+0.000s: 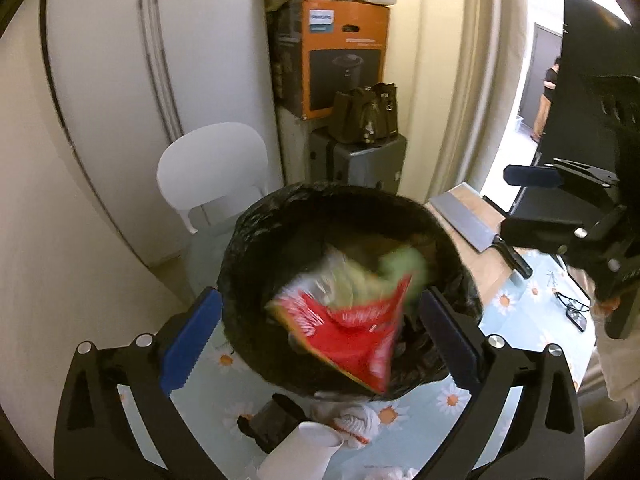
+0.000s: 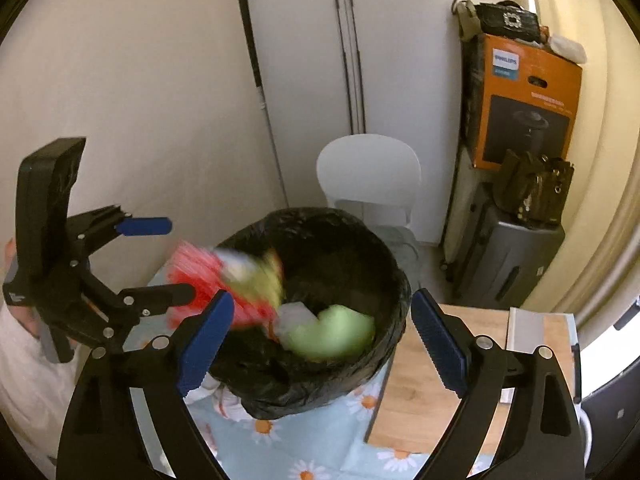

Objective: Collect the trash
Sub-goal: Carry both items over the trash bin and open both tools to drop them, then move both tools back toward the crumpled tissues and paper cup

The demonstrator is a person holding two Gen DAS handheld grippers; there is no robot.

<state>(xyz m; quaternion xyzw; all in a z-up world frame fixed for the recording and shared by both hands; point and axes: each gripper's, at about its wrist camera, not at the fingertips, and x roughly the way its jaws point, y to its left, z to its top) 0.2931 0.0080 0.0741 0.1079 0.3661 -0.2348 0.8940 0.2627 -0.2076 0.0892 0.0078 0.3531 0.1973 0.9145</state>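
A bin lined with a black bag point(image 1: 256, 240) point(image 2: 384, 264) stands on the flowered tablecloth. A red and yellow snack wrapper point(image 1: 352, 332) point(image 2: 224, 280) is blurred in mid-air over the bin's rim, free of both grippers. Green and white trash point(image 2: 332, 332) lies inside the bin. My left gripper point(image 1: 320, 340) is open above the near rim, and it also shows at the left of the right wrist view point(image 2: 160, 256). My right gripper point(image 2: 324, 340) is open and empty over the bin, and it shows at the right of the left wrist view point(image 1: 528, 200). A white paper cup point(image 1: 304, 452), crumpled tissue point(image 1: 356, 420) and a dark wrapper point(image 1: 272, 420) lie on the table in front of the bin.
A cleaver point(image 1: 472, 220) lies on a wooden board point(image 2: 436, 376) to the right of the bin. A black phone point(image 1: 576, 320) lies on the cloth. A white chair point(image 1: 212, 172) stands behind the table. A suitcase point(image 1: 360, 164), bags and an orange box point(image 1: 344, 56) are stacked beyond.
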